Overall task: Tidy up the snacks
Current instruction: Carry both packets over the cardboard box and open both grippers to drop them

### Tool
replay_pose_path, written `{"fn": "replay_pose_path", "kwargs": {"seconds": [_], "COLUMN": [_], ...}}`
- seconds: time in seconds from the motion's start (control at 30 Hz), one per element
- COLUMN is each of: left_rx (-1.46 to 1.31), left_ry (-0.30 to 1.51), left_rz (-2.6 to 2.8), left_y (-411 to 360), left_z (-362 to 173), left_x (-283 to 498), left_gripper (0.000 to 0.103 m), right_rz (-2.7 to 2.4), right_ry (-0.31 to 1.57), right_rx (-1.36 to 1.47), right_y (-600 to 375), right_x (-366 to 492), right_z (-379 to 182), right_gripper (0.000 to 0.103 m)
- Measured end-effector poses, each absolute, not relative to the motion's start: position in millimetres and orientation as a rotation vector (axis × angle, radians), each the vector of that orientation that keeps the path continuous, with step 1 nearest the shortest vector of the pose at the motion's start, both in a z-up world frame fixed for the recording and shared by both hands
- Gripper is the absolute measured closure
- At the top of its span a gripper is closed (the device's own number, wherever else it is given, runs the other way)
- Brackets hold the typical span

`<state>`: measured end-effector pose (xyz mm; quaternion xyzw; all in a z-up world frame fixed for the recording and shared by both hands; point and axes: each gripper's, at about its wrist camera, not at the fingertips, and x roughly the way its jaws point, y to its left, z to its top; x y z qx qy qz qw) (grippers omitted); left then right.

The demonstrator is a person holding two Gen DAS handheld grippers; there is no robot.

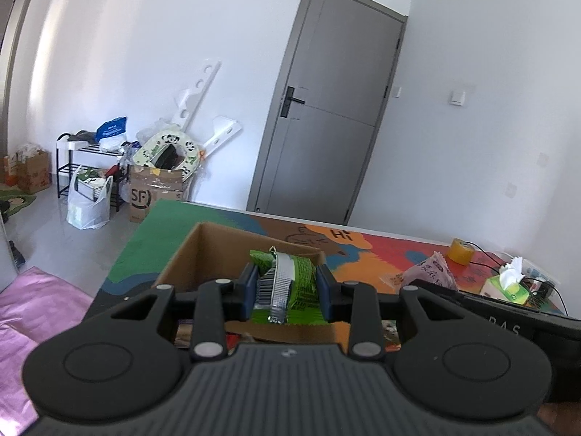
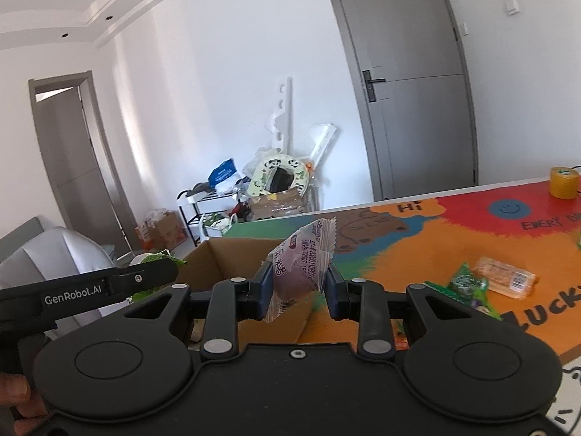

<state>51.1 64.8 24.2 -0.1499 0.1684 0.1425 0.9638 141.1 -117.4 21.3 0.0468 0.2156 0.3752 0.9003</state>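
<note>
The left gripper (image 1: 287,287) clamps a crinkly green foil snack packet (image 1: 287,283) and the right gripper (image 2: 298,287) a purple plastic-wrapped snack (image 2: 301,272), both just short of the open brown cardboard box (image 1: 203,250) ahead, likely for dropping in.

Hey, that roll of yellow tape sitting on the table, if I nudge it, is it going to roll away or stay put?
The yellow tape roll stands on its flat end on the table, so a gentle nudge would probably slide it, not roll it. Tipped onto its round rim, it likely would roll. It looks thick and solid, so probably stiff to grip.
</note>
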Motion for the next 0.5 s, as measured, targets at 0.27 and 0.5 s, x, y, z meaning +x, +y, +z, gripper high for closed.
{"fn": "replay_pose_path", "kwargs": {"seconds": [0.27,0.5], "left_rx": [-0.334,-0.361], "left_ry": [0.35,0.361], "left_rz": [0.321,0.345], "left_y": [89,108], "left_z": [18,12], "left_x": [49,49], "left_gripper": [0.07,0.07], "right_rz": [0.815,0.871], "right_ry": [0.46,0.482], "right_rx": [0.076,0.053], "right_y": [-90,-64], "right_x": [142,138], "right_z": [22,22], "right_gripper": [0.073,0.072]}}
